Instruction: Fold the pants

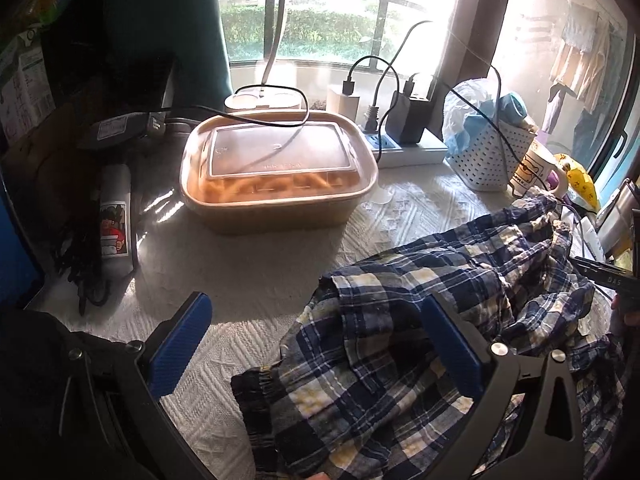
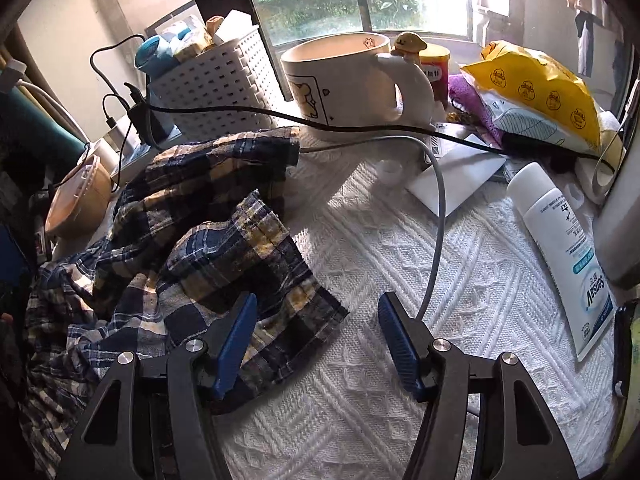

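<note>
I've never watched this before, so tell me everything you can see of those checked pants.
The plaid pants are thin, crinkled woven cloth in navy, white and pale yellow checks. They lie crumpled and unfolded on the white textured cloth, one leg end with a gathered cuff near the left gripper. A hemmed corner lies between the right gripper's open fingers.

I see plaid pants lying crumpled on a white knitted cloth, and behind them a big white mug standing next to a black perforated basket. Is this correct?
One detail is wrong: the perforated basket is white, not black. The right wrist view shows it clearly. The rest holds: the plaid pants lie crumpled on the white knitted cloth, and the big white mug stands next to the basket.
</note>
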Demonstrator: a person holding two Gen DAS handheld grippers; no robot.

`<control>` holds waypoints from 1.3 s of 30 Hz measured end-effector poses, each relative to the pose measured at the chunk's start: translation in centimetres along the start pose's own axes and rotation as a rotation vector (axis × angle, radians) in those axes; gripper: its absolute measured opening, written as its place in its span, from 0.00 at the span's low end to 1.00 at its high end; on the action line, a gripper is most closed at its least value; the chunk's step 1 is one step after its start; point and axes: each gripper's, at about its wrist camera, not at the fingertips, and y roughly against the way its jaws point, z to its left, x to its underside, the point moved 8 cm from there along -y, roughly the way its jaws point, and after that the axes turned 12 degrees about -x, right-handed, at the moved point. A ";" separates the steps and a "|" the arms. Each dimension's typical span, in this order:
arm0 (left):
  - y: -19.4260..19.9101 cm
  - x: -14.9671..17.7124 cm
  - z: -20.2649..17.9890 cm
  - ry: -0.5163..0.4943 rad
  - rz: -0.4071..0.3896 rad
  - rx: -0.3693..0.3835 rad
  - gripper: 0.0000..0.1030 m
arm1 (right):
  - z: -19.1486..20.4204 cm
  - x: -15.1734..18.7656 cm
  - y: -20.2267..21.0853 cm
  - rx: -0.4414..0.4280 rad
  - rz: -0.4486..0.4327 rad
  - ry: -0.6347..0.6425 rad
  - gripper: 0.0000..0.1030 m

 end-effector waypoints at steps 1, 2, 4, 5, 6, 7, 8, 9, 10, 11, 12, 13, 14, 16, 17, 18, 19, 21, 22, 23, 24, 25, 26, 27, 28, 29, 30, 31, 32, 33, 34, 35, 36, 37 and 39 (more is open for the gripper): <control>0.1 0.0 -0.1 -0.003 -0.003 -0.003 1.00 | 0.3 0.0 -0.1 -0.001 0.004 0.011 0.53; 0.3 0.0 -0.2 -0.007 -0.005 -0.006 1.00 | 0.6 0.0 -0.2 -0.006 0.003 0.018 0.45; 0.5 0.0 -0.5 -0.015 -0.007 -0.016 1.00 | 1.1 0.2 -0.5 -0.013 0.006 0.042 0.37; 0.7 0.0 -0.7 -0.017 -0.005 -0.023 1.00 | 1.2 0.2 -0.7 -0.016 0.005 0.057 0.30; 1.0 0.0 -0.9 -0.020 -0.006 -0.027 1.00 | 1.3 0.2 -0.8 -0.017 -0.001 0.070 0.24; 1.4 0.0 -1.1 -0.025 -0.012 -0.034 1.00 | 1.3 0.2 -1.0 -0.017 -0.006 0.074 0.09; 1.9 0.0 -1.3 -0.032 -0.023 -0.047 1.00 | 1.2 0.2 -0.8 -0.024 -0.011 0.073 0.06; 2.4 0.0 -1.5 -0.037 -0.033 -0.063 1.00 | 1.3 0.2 -0.6 -0.031 -0.023 0.077 0.06; 2.8 0.1 -1.6 -0.040 -0.038 -0.074 1.00 | 1.3 0.2 -0.3 -0.034 -0.035 0.083 0.05; 3.2 0.1 -1.7 -0.043 -0.043 -0.085 1.00 | 1.3 0.2 0.0 -0.042 -0.042 0.086 0.05; 3.6 0.2 -1.9 -0.047 -0.048 -0.096 1.00 | 1.4 0.3 0.6 -0.057 -0.054 0.087 0.05; 4.0 0.2 -2.1 -0.054 -0.054 -0.105 1.00 | 1.5 0.4 1.4 -0.067 -0.070 0.094 0.05; 4.4 0.3 -2.2 -0.063 -0.058 -0.115 1.00 | 1.6 0.4 2.0 -0.066 -0.083 0.103 0.05; 5.0 0.2 -2.5 -0.078 -0.072 -0.127 1.00 | 1.8 0.6 3.5 -0.065 -0.107 0.115 0.05; 5.2 0.1 -2.5 -0.084 -0.080 -0.134 1.00 | 1.9 0.7 4.2 -0.066 -0.115 0.115 0.05; 5.2 0.1 -2.3 -0.086 -0.088 -0.140 1.00 | 1.9 1.0 4.9 -0.061 -0.119 0.114 0.05; 5.1 0.1 -2.2 -0.084 -0.088 -0.143 1.00 | 1.9 1.3 5.6 -0.054 -0.122 0.112 0.05; 5.0 0.0 -2.0 -0.077 -0.089 -0.135 1.00 | 1.8 2.3 6.6 -0.038 -0.119 0.110 0.05; 4.9 0.1 -2.0 -0.080 -0.095 -0.130 1.00 | 1.7 2.9 7.3 -0.028 -0.118 0.106 0.04; 4.8 0.2 -1.9 -0.085 -0.096 -0.126 1.00 | 1.6 3.4 7.7 -0.017 -0.113 0.102 0.04; 4.5 0.2 -1.9 -0.093 -0.092 -0.120 1.00 | 1.5 4.0 7.8 -0.008 -0.106 0.096 0.04; 4.3 0.3 -1.9 -0.103 -0.087 -0.112 1.00 | 1.2 4.8 8.3 0.004 -0.100 0.087 0.05; 4.1 0.3 -1.9 -0.115 -0.086 -0.096 1.00 | 1.0 5.5 8.4 0.020 -0.093 0.078 0.04; 3.9 0.3 -2.0 -0.128 -0.087 -0.084 1.00 | 0.8 6.0 8.3 0.036 -0.087 0.069 0.05; 3.7 0.2 -2.1 -0.144 -0.088 -0.079 1.00 | 0.7 6.5 8.2 0.050 -0.081 0.060 0.05; 3.5 0.1 -2.0 -0.161 -0.089 -0.077 1.00 | 0.5 6.9 8.1 0.062 -0.079 0.047 0.05; 3.2 0.2 -2.1 -0.176 -0.084 -0.073 1.00 | 0.4 7.3 7.9 0.073 -0.079 0.033 0.05; 2.9 0.3 -2.2 -0.190 -0.074 -0.065 1.00 | 0.3 7.6 7.7 0.078 -0.075 0.015 0.05; 2.5 0.5 -2.2 -0.199 -0.062 -0.055 1.00 | 0.1 7.7 7.6 0.079 -0.077 0.000 0.05; 2.2 0.7 -2.4 -0.209 -0.048 -0.042 1.00 | -0.2 7.9 7.6 0.085 -0.079 -0.018 0.05; 1.9 0.9 -2.6 -0.215 -0.040 -0.030 1.00 | -0.5 8.1 7.6 0.097 -0.076 -0.031 0.05; 1.9 1.1 -2.9 -0.220 -0.039 -0.019 1.00 | -0.6 8.3 7.6 0.109 -0.068 -0.037 0.05; 1.8 1.2 -3.1 -0.223 -0.041 -0.008 1.00 | -0.6 8.8 7.7 0.124 -0.062 -0.040 0.05; 1.9 1.4 -3.4 -0.221 -0.045 0.004 1.00 | -0.4 9.2 7.9 0.134 -0.055 -0.038 0.05; 2.4 1.7 -3.7 -0.210 -0.054 0.021 1.00 | -0.1 10.2 8.1 0.153 -0.036 -0.027 0.05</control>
